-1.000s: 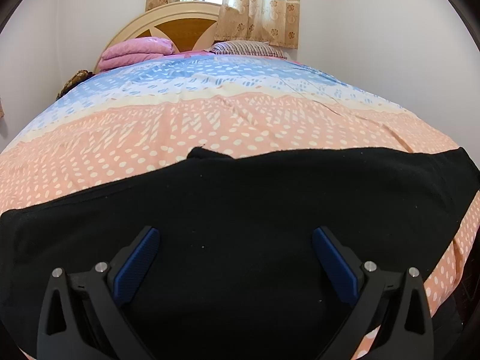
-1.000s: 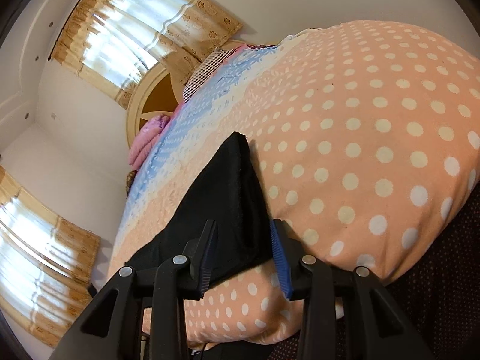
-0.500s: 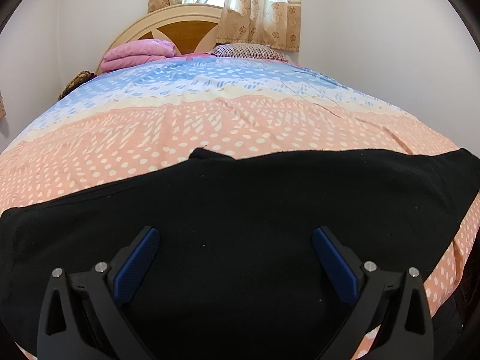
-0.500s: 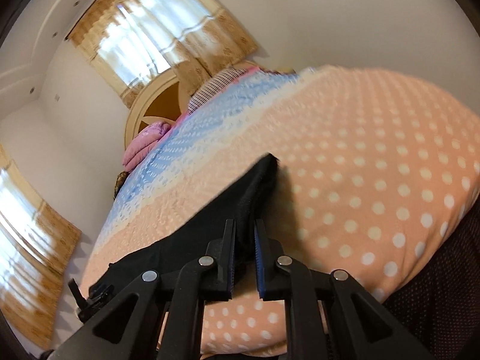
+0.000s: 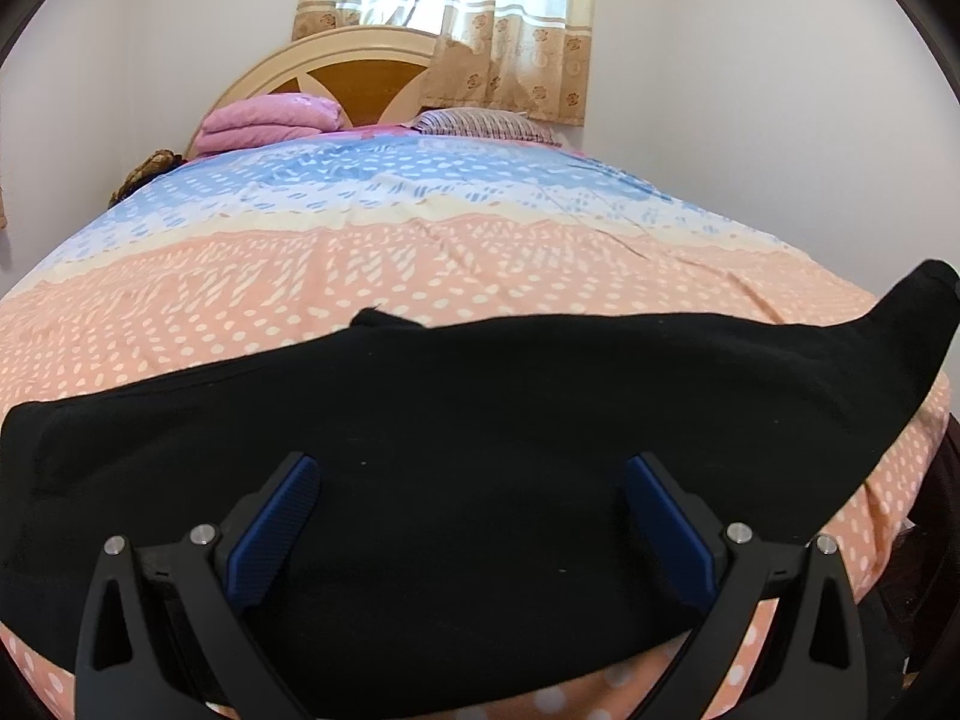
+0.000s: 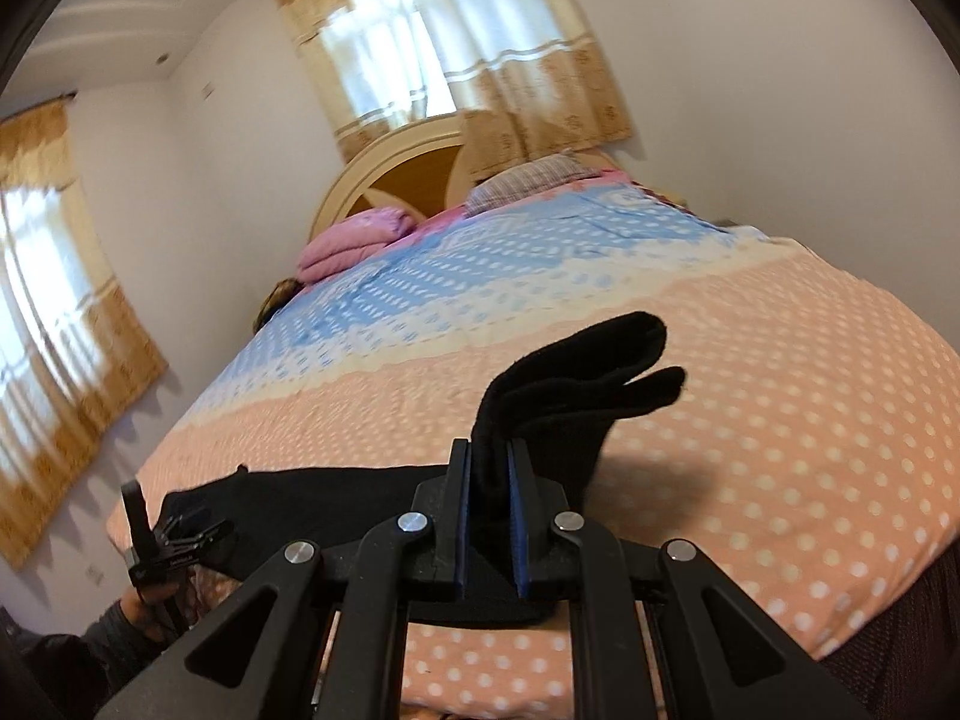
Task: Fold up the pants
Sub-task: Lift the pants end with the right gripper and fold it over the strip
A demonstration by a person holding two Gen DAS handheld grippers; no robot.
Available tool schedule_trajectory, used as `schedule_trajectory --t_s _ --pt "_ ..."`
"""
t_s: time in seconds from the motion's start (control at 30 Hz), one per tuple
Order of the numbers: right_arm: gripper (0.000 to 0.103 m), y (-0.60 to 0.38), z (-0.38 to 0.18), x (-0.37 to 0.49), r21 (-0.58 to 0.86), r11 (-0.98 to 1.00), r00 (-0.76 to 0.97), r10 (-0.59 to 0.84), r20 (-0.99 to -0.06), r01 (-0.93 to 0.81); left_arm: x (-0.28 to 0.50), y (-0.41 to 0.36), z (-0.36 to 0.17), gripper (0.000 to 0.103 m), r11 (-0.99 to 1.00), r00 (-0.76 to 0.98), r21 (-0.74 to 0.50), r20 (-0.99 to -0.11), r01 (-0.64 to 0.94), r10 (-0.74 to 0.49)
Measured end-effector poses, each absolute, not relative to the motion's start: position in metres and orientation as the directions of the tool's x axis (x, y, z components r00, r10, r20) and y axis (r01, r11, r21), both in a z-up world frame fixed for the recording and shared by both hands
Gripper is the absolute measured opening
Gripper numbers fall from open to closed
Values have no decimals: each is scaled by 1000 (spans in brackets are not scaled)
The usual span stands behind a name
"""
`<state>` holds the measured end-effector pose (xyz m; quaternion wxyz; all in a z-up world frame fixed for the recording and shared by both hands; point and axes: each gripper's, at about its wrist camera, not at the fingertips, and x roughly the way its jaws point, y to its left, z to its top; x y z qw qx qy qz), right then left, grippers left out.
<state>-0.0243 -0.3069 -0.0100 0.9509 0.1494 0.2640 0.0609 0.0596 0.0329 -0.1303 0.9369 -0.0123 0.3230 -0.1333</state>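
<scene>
Black pants (image 5: 468,420) lie flat across the near end of the bed, folded lengthwise. My left gripper (image 5: 474,480) is open, its blue pads (image 5: 276,516) spread wide just above the cloth near the front edge. My right gripper (image 6: 489,462) is shut on the right end of the pants (image 6: 576,372) and holds it lifted off the bedspread, the cloth tip flopping over to the right. That raised end shows at the far right of the left wrist view (image 5: 918,312). The left gripper (image 6: 174,540) shows at the lower left of the right wrist view.
The bed carries an orange, cream and blue dotted bedspread (image 5: 420,252). A folded pink blanket (image 5: 270,120) and a striped pillow (image 5: 480,120) lie by the headboard (image 5: 336,66). Curtained windows and white walls stand behind. The bed's front edge is just below the grippers.
My right gripper has closed on the right end of the pants and lifted it off the bed. My left gripper has stayed open over the cloth.
</scene>
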Motion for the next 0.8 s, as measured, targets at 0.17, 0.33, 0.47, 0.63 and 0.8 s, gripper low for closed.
schedule_trajectory --t_s 0.17,0.33,0.47,0.63,0.8 --pt "11 -270 -8 -15 270 956 832 242 -500 -116 57 31 -127 103 958 750 -128 -599 256 -281" --pt "11 -235 -10 2 224 958 802 272 -531 -177 55 31 -127 103 953 742 -142 -600 268 -298" --pt "11 -201 -15 19 166 961 772 275 -573 -220 53 32 -127 103 951 741 -151 -597 271 -306" --pt "11 -152 -31 40 99 951 712 285 -642 -292 51 39 -128 103 948 740 -178 -594 263 -316" --pt "11 -102 -68 62 26 935 630 260 -731 -355 50 45 -125 103 944 743 -207 -583 256 -329"
